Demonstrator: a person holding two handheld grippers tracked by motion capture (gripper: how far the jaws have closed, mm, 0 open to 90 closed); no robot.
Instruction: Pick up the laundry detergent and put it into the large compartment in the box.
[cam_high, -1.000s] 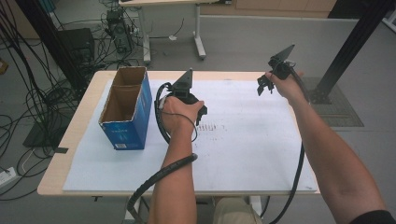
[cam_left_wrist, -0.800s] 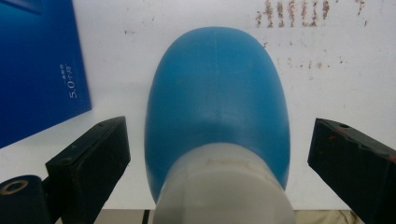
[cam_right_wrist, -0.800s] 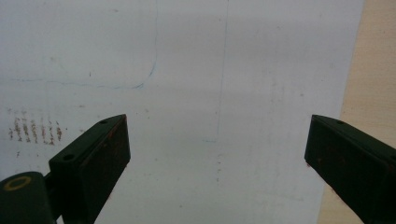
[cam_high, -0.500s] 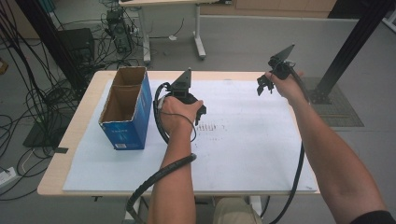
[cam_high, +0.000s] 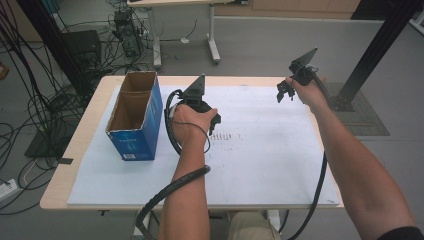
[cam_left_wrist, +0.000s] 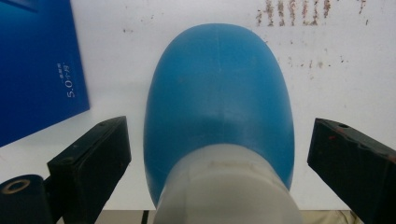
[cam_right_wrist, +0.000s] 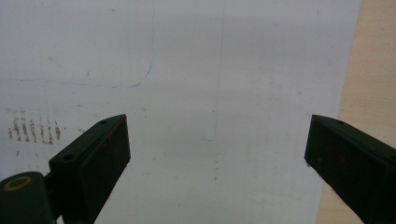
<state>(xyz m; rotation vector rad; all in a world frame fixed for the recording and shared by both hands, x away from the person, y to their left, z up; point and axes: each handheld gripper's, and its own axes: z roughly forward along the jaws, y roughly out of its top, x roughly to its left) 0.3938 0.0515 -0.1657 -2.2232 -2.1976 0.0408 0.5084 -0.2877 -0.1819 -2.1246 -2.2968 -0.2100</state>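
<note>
A blue rounded object (cam_left_wrist: 217, 93) with a white neck (cam_left_wrist: 226, 186) lies on the white sheet (cam_high: 270, 150). In the left gripper view it sits between the jaws. My left gripper (cam_left_wrist: 219, 128) is open, with a gap between each jaw and the object. In the high view the left gripper (cam_high: 214, 121) is at the middle of the table, and the hand hides the blue object. My right gripper (cam_high: 284, 93) is held above the sheet's far right part. It stands open (cam_right_wrist: 217, 121) with nothing between its jaws.
An open blue cardboard box (cam_high: 135, 120) stands on the left of the sheet, close to my left gripper, and its blue side (cam_left_wrist: 37, 60) shows at the upper left in the left gripper view. Brown marks (cam_high: 227, 136) stain the sheet's middle. The bare wooden table edge (cam_right_wrist: 373, 60) lies right of the right gripper.
</note>
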